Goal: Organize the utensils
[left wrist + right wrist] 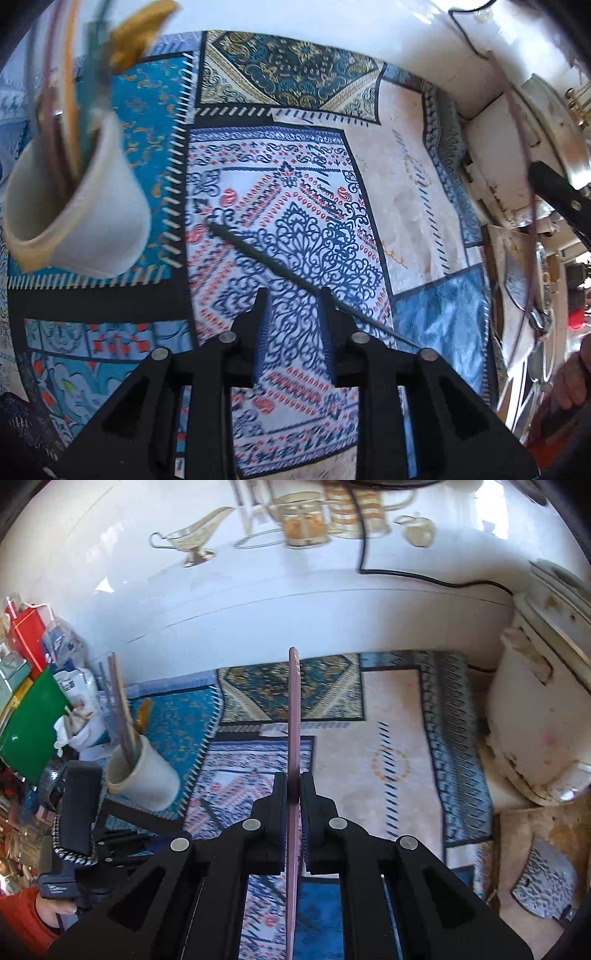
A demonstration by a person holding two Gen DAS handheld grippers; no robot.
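A cream ceramic holder [85, 218] with several utensils standing in it sits on the patterned cloth at the left; it also shows in the right wrist view [147, 775]. A thin black stick utensil [266, 254] lies on the cloth, running under my left gripper [293, 299], which is open and empty just above it. My right gripper [293, 779] is shut on a long flat mauve utensil [293, 716] that points forward, held above the cloth to the right of the holder.
The patterned blue cloth [417, 236] covers the counter. A white tiled wall [258, 602] stands behind. A worn white appliance [543, 716] stands at the right. Boxes and bags [33, 701] crowd the left. A black cable [424, 576] runs along the wall.
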